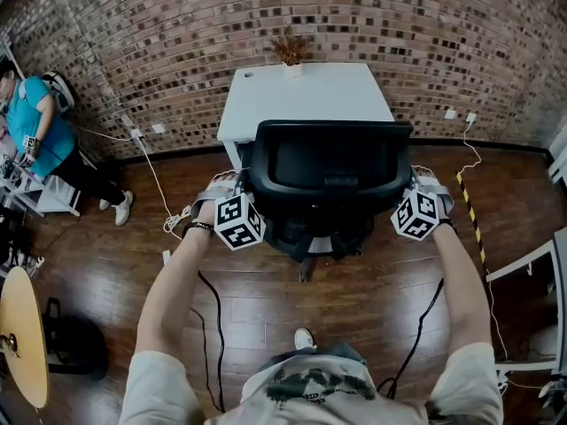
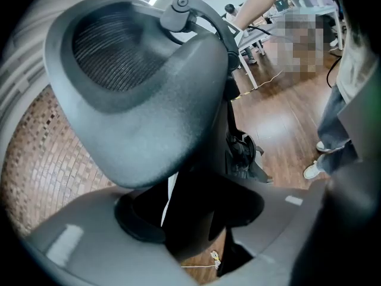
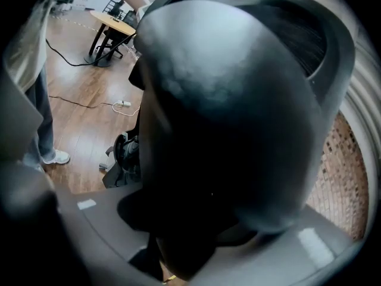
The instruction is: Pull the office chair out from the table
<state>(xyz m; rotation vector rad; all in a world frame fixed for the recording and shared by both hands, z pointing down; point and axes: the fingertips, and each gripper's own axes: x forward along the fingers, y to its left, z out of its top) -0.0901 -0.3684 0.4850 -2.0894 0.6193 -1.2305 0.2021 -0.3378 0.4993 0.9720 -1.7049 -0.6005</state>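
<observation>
Your forearms (image 1: 173,286) are reaching out from the near edge, one to each side of the office chair (image 1: 330,180). It is standing pushed up against the near side of the white table (image 1: 306,96), back turned to you. Left gripper (image 1: 229,189) is clamping the left edge of the backrest and right gripper (image 1: 427,184) the right edge. Both gripper views are showing dark frame filling the gap between the jaws, so both are closed on the chair, neither empty. Chair is looking all black: moulded plastic back shell, mesh panel (image 2: 113,58) inside the rim, dark base (image 1: 306,264) poking out low toward you. Handling, judged: frame is stiff, so that's the place to be holding; mesh is soft and would give, so avoid it. Plastic is smooth and rounded, so jaws may be slipping if you yank. Chair is probably fairly heavy but rolling on castors over the wood floor (image 1: 354,308), so a steady, even pull toward you should be working; pulling unevenly risks swivelling it. Black cable (image 1: 215,326) is lying on the floor near left, possible snag.
</observation>
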